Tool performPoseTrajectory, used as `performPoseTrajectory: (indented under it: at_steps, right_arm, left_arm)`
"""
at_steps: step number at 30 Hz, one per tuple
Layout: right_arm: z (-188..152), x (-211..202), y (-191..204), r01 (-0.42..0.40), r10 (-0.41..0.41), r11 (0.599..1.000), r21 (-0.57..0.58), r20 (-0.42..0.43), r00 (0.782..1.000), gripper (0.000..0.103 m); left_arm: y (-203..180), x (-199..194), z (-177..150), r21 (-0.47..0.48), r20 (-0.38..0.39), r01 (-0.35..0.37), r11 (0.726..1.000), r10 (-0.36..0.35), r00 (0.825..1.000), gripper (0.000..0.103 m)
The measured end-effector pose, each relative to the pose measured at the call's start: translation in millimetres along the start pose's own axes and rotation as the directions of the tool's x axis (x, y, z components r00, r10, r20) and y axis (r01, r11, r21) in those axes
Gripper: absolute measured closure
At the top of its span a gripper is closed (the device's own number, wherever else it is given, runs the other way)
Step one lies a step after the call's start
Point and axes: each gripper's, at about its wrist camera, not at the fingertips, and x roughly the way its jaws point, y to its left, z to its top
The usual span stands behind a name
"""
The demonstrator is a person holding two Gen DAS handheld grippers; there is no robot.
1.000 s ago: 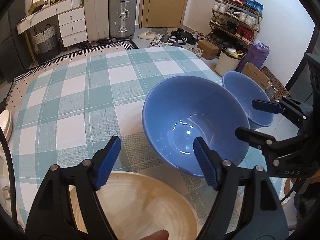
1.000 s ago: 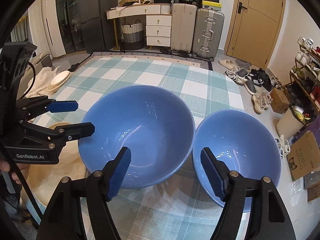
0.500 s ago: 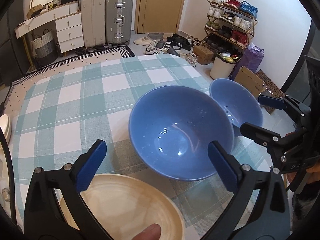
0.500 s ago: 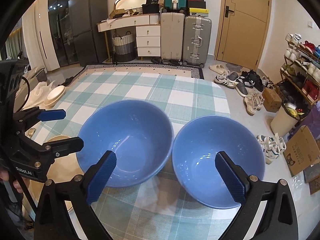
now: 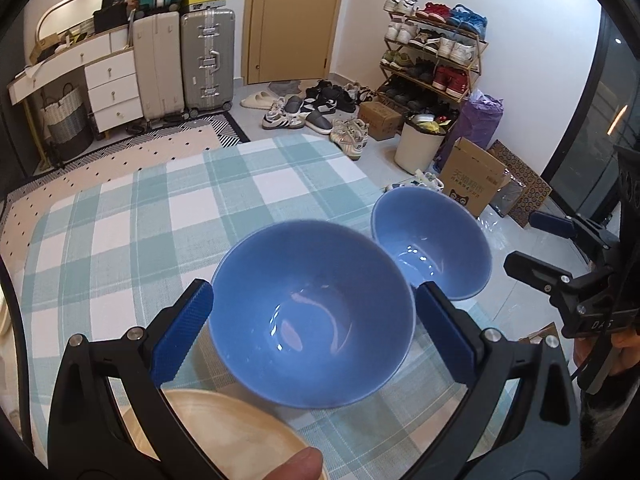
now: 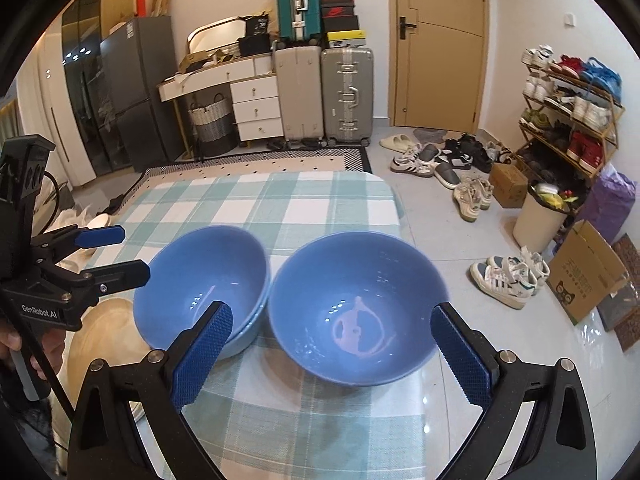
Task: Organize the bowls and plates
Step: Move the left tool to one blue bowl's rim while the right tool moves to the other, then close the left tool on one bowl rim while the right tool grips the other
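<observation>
Two blue bowls stand side by side on the checked tablecloth. The left bowl (image 5: 312, 312) (image 6: 200, 292) lies between the wide-open fingers of my left gripper (image 5: 316, 340). The right bowl (image 5: 432, 240) (image 6: 356, 304) lies between the wide-open fingers of my right gripper (image 6: 332, 356). Neither gripper holds anything. A cream wooden plate (image 5: 224, 440) (image 6: 104, 340) sits at the near left, under the left gripper. Each gripper shows in the other's view: the right (image 5: 560, 248), the left (image 6: 104, 252).
The tablecloth (image 5: 140, 216) ends at the table's right edge just past the right bowl. Below lie shoes (image 6: 508, 276), a cardboard box (image 5: 472, 176) and a white bin (image 5: 420, 144). White dishes (image 6: 96, 224) sit at the far left.
Both grippers have opened wider and pulled back and up from the bowls. The bowls now look smaller and stand free on the cloth.
</observation>
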Motion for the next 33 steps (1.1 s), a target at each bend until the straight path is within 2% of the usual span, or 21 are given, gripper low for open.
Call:
performPoseTrajectory:
  at_steps: [11,19,31,33]
  right_arm:
    - [-8,-7,-46,0.027,-0.028,0.989,0.149,0.008,1.000,0.002]
    - [-17,2,-65,0.034,-0.033,0.971,0.236,-0.010,0.999,0.002]
    - [-29,29,-72,0.022,-0.006,0.955,0.296,-0.055,0.998,0.002]
    - [-31,34,-73,0.013,0.005,0.951,0.307,-0.058,0.998,0.002]
  left_arm:
    - [-33,24,41,0.078,-0.020,0.059,0.995,-0.058,0.998,0.002]
    - [-55,58,56,0.121,-0.075,0.085,0.989,-0.077,0.994,0.003]
    - [-70,113,64,0.152,-0.145,0.136,0.979,-0.114,0.983,0.016]
    - [-75,120,65,0.166,-0.154,0.143,0.976,-0.117,0.981,0.021]
